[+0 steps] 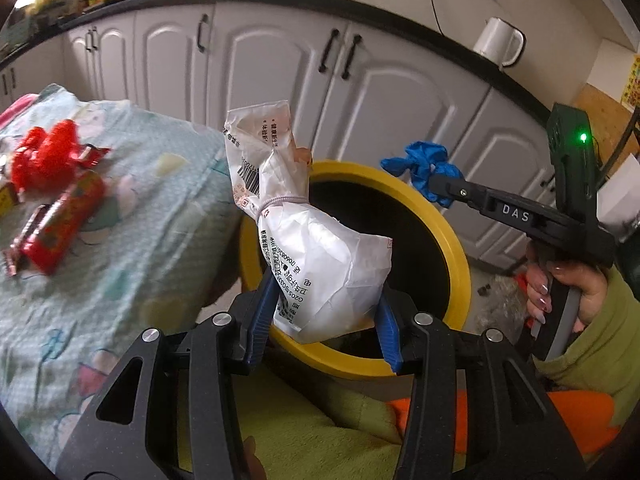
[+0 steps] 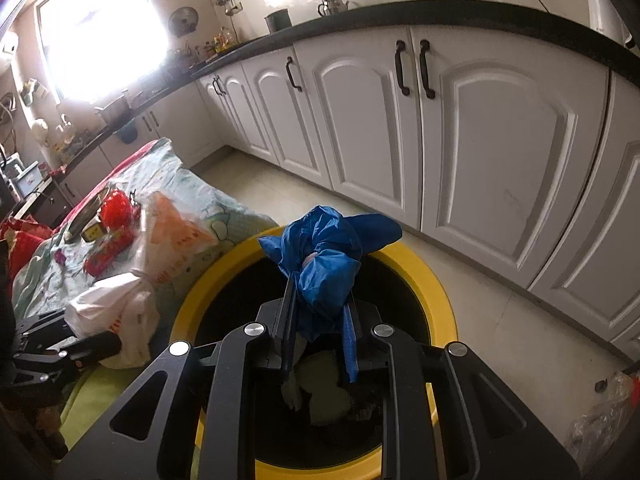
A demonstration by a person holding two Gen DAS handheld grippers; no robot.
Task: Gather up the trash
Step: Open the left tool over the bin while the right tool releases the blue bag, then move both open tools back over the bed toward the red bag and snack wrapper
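Note:
My left gripper (image 1: 326, 318) is shut on a white plastic bag (image 1: 320, 248) with black print, tied at the neck with a band. The bag hangs over the near rim of a yellow-rimmed black bin (image 1: 452, 256). My right gripper (image 2: 320, 320) is shut on a knotted blue plastic bag (image 2: 324, 256), held above the mouth of the bin (image 2: 436, 280). In the left wrist view the blue bag (image 1: 424, 168) and the right gripper (image 1: 444, 188) show over the bin's far rim, a hand (image 1: 560, 284) gripping the handle. In the right wrist view the white bag (image 2: 116, 316) sits at the left.
A table under a pale patterned cloth (image 1: 132, 208) stands left of the bin, with red wrappers (image 1: 52, 200) on it. White cabinets (image 2: 480, 140) with dark handles run behind under a black counter. A clear crumpled bag (image 2: 604, 416) lies on the floor at right. Pale scraps (image 2: 324, 388) lie inside the bin.

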